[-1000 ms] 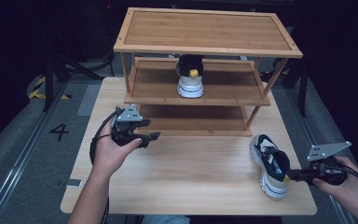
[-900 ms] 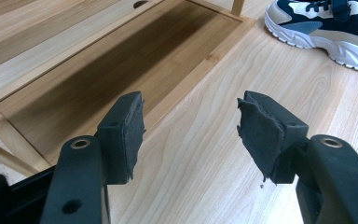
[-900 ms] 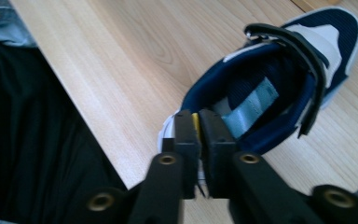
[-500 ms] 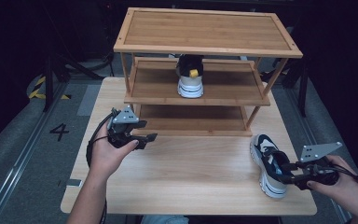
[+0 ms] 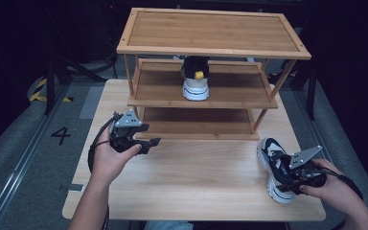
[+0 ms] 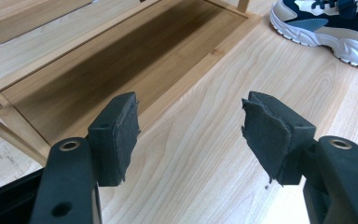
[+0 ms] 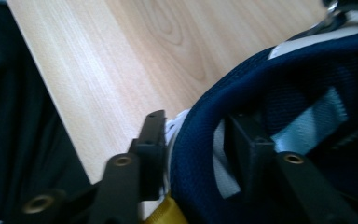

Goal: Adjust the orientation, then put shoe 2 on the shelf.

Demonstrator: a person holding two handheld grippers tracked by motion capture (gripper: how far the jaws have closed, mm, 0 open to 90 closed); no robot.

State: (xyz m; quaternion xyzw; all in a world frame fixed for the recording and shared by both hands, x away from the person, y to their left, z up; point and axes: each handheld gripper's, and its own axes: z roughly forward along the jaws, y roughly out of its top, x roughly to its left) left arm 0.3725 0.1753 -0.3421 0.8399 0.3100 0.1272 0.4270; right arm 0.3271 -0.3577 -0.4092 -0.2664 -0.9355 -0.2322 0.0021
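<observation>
A navy, white and grey sneaker (image 5: pixel 273 163) lies on the wooden table (image 5: pixel 196 182) at the right, toe pointing away. My right gripper (image 5: pixel 284 180) is at its heel. In the right gripper view the gripper (image 7: pixel 196 140) has one jaw outside the heel and one inside the shoe, shut on the padded navy collar of the sneaker (image 7: pixel 284 88). A matching sneaker (image 5: pixel 195 79) stands on the middle shelf of the wooden rack (image 5: pixel 211 50). My left gripper (image 5: pixel 149 135) hovers open before the rack's bottom shelf, and between the jaws of that gripper (image 6: pixel 191 135) there is nothing.
The three-tier rack stands at the back of the table; its bottom shelf (image 6: pixel 121 70) and top are bare. The table's front edge runs close under the right gripper. Dark floor and a floor mark "4" (image 5: pixel 61 135) lie to the left.
My right gripper has moved left onto the sneaker's heel and closed on its collar. The left gripper has barely moved.
</observation>
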